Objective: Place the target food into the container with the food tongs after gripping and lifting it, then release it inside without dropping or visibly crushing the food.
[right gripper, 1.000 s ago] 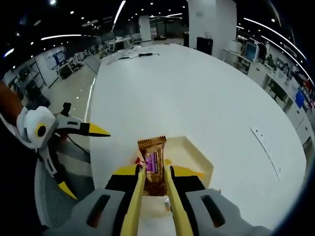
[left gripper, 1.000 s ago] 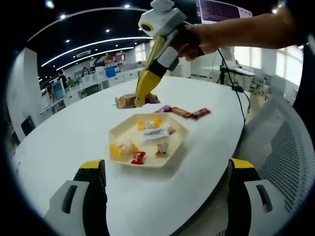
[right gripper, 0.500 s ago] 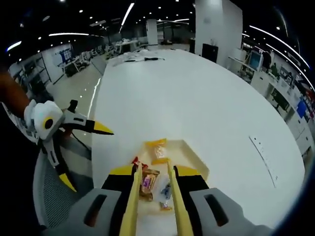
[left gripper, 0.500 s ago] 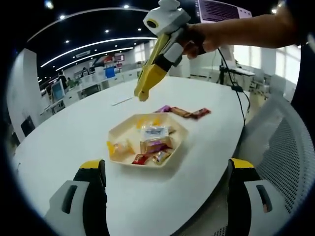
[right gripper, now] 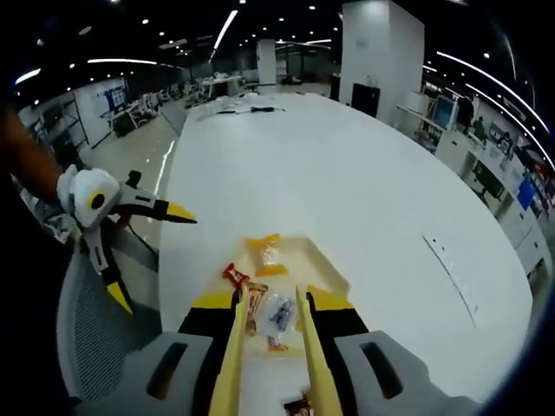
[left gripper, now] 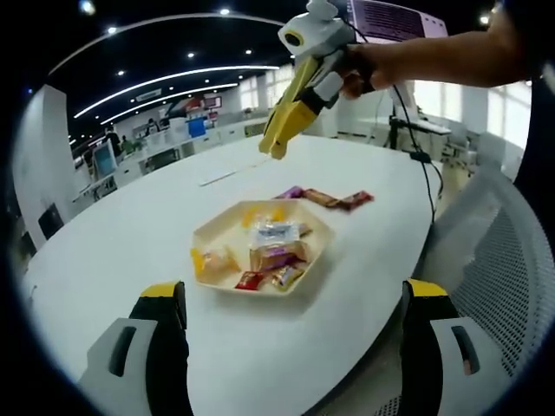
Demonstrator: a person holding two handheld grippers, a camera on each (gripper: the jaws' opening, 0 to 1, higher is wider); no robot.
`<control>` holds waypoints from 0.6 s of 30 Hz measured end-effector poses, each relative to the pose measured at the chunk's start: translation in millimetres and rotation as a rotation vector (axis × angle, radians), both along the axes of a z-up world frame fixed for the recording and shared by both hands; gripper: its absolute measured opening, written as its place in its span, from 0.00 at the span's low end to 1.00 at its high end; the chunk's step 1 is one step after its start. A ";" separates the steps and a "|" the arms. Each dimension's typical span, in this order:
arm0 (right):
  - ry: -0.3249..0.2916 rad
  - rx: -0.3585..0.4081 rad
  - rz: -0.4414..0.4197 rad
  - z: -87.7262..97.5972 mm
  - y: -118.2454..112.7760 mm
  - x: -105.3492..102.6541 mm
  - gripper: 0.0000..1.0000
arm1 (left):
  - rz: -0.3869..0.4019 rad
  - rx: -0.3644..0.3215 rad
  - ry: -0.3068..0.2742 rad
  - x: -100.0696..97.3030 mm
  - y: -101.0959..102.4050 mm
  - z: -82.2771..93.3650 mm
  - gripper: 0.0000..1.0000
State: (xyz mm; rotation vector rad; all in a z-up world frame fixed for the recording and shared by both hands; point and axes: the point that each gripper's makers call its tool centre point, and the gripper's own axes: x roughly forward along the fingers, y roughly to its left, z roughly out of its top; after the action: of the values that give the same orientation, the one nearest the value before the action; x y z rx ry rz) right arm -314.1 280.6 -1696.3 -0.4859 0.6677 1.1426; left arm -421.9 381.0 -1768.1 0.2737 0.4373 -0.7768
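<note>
A cream hexagonal tray (left gripper: 222, 228) on the white table holds several wrapped snacks, among them a brown and purple bar (left gripper: 275, 256). In the right gripper view the bar (right gripper: 254, 300) lies in the tray (right gripper: 329, 269) beside an orange sweet (right gripper: 263, 251) and a red one (right gripper: 234, 274). My right gripper (right gripper: 269, 297) hovers above the tray, its yellow tongs (left gripper: 281, 133) apart with nothing between them. A hand holds it high over the table's far side in the left gripper view. My left gripper (left gripper: 293, 293) stands wide open on the near side of the tray, empty.
Loose wrapped snacks (left gripper: 328, 198) lie on the table (left gripper: 104, 234) just beyond the tray. A grey mesh chair (left gripper: 503, 260) stands at the table's right edge. The left gripper (right gripper: 108, 208) shows at the left over the chair, off the table's edge.
The right gripper opened and let the brown and purple bar fall into the tray, then rose and drew back. The left gripper has stayed put.
</note>
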 end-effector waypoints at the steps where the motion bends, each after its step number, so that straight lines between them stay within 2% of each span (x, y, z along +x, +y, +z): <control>1: -0.004 0.002 0.005 -0.7 -3.9 -0.1 0.30 | -0.001 0.001 0.002 -0.1 -0.1 -0.4 1.00; 4: -0.019 0.031 0.053 -0.7 -13.3 -7.1 0.29 | 0.000 0.007 0.002 -0.1 0.3 -1.4 1.00; 6: -0.015 0.020 0.030 -4.1 -25.9 -7.3 0.29 | 0.002 0.007 0.003 0.1 0.7 -1.7 1.00; 10: -0.018 0.055 0.025 -2.6 -43.6 -13.4 0.30 | 0.004 0.007 0.006 -0.1 0.9 -1.6 1.00; 18: -0.034 0.062 -0.028 -3.8 -83.6 -17.3 0.30 | 0.000 0.026 0.002 0.4 1.4 -3.3 1.00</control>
State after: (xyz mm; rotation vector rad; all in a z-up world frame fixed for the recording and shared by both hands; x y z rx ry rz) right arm -331.4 197.0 -1700.1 -0.4408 0.6059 1.1228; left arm -421.5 382.4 -1771.3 0.2975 0.4495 -0.7713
